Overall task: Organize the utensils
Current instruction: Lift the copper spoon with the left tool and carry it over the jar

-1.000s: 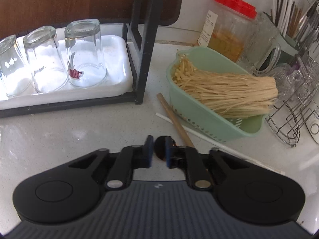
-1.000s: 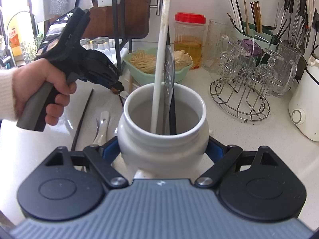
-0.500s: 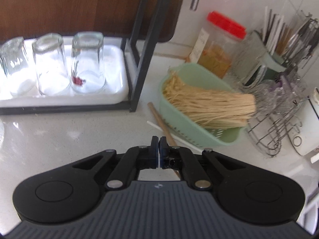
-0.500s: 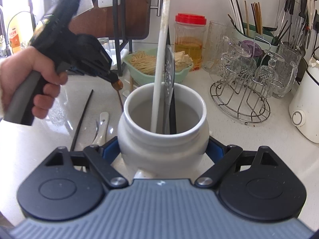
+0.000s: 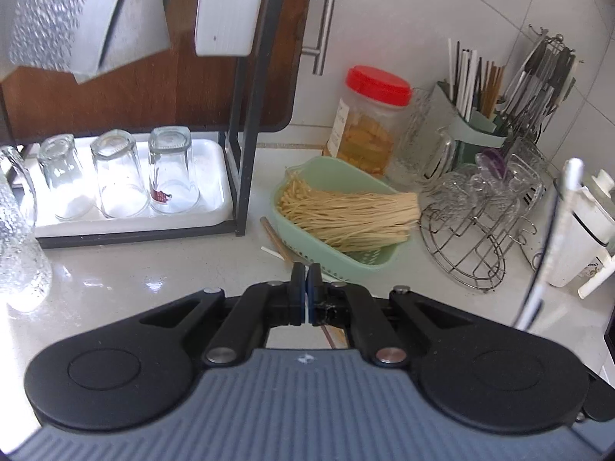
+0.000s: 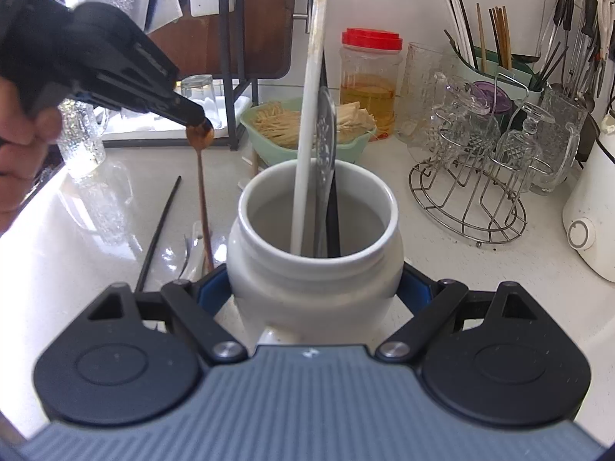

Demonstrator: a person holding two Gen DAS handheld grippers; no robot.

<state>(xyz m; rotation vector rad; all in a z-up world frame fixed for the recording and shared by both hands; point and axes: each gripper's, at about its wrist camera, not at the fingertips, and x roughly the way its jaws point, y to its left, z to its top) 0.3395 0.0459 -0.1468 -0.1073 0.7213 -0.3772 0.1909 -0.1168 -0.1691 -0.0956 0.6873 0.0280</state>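
While the right claw (image 6: pixel 315 288) sits half-open hugging the white jar (image 6: pixel 315 269) on the table (image 6: pixel 480 288), the left claw (image 6: pixel 198 121) is pinched shut on a brown wooden spoon (image 6: pixel 201 176), angled down, so the spoon dangles just left of the jar.

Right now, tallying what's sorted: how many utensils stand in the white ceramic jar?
3, side by side in the white ceramic jar: a long white handle leftmost, a perforated metal utensil in the middle, a black handle rightmost. Shorter ones may hide inside.
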